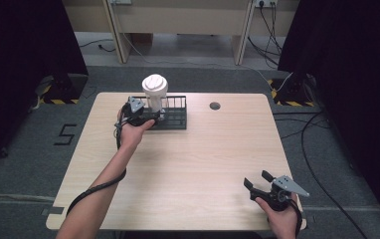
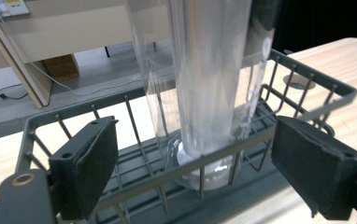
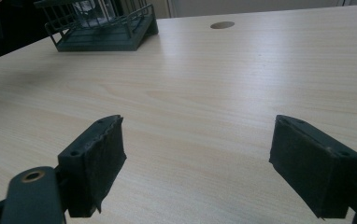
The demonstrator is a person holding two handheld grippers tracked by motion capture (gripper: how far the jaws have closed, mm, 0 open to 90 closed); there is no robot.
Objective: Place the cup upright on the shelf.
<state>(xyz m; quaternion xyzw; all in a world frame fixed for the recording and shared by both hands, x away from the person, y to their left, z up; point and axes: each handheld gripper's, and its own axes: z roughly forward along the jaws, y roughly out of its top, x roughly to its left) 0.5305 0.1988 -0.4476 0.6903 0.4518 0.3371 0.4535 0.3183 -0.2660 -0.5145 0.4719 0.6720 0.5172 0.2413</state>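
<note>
Tabletop: pale wood-grain tabletop (image 1: 188,159) on grey floor, black curtains at both sides, a round grommet hole (image 1: 215,105) near its far edge.
Left claw: left claw (image 2: 195,172) spread wide, its black padded jaws on either side of the cup but clear of it (nothing clamped); in the high view it sits at the rack's left end (image 1: 145,119).
Cup: tall clear plastic cup with a white lid (image 1: 155,94), standing upright inside the rack, its base on the rack floor (image 2: 200,168).
Rack: dark green wire rack with low railed sides (image 1: 175,118), on the far left part of the tabletop.
Right claw: right claw (image 1: 257,179) also spread apart and empty, held at the near right corner, well apart from the rack; bare wood lies between its jaws (image 3: 195,172).
</note>
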